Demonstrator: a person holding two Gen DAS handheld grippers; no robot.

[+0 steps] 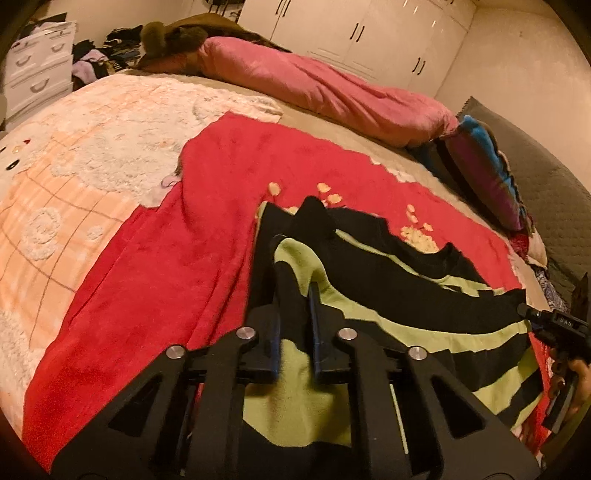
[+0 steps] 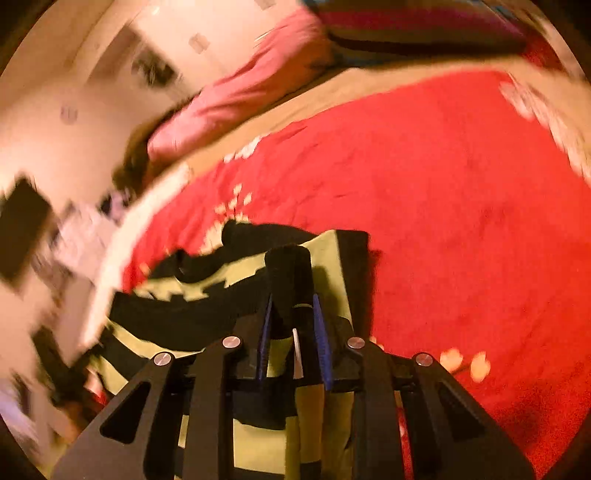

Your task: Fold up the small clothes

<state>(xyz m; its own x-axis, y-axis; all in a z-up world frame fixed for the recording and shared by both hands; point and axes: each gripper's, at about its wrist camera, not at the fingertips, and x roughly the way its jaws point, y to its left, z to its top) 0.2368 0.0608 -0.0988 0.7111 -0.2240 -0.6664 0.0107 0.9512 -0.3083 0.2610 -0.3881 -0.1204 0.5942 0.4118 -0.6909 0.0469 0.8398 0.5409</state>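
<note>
While a wide bed [image 1: 325, 110] fills both views, a red blanket [image 1: 155, 280] covers most of its top, and on the near part of that blanket lies a small black-and-green striped garment [image 1: 424, 317], stretched between the two tools. Beyond the red blanket, at the far side of the bed, a long pink bolster [image 1: 314, 85] rests with a striped cushion [image 1: 487, 173] at one end; beside the red blanket lies a peach-and-white plush throw [image 1: 74, 177]. White wardrobe doors [image 1: 369, 33] stand behind the bed. Left tongs [image 1: 293, 291] are closed tight on a bunched corner of the garment. Right tongs [image 2: 291, 306], blurred in their own view, are nearly closed, pinching a raised fold of the same garment, their dark frame visible at the cloth's far end in the left view
</note>
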